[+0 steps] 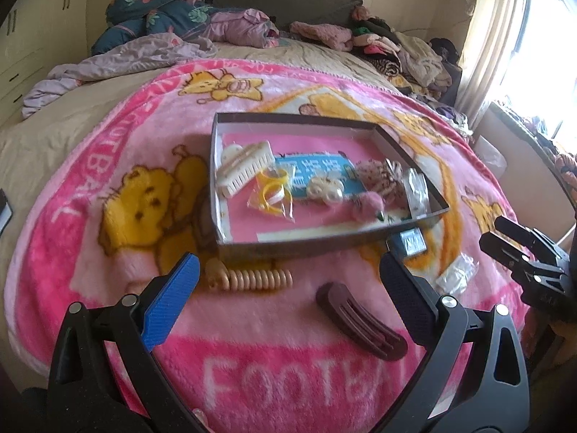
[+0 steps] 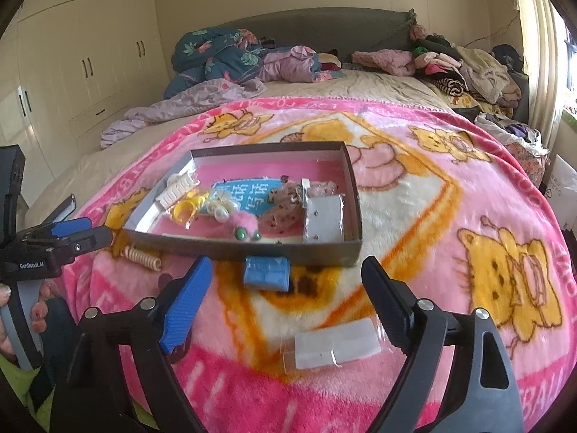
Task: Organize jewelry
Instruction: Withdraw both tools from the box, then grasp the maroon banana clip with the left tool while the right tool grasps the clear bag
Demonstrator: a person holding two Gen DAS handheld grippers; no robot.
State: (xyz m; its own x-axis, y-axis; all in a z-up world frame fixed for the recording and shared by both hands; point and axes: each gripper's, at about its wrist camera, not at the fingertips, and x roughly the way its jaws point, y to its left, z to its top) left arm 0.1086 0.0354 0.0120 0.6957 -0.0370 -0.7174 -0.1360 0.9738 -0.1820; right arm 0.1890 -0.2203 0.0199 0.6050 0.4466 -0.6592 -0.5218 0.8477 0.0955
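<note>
A: Well, where is the jewelry?
B: Mostly in the shallow box [image 1: 230, 166] at mid-frame: a cream comb [image 1: 245, 169], yellow rings [image 1: 272, 191], a pink pompom [image 2: 245, 222].
A: And outside it?
B: A beaded coil [image 1: 252, 278] and maroon clip [image 1: 360, 326] lie lower centre on the blanket [image 1: 90, 252].
A: The grippers?
B: Left gripper [image 1: 288, 285] and right gripper [image 2: 286, 288] both spread wide, pinching nothing.

One box [image 1: 230, 241], two combs [image 1: 245, 166], two grippers [image 1: 288, 281].
</note>
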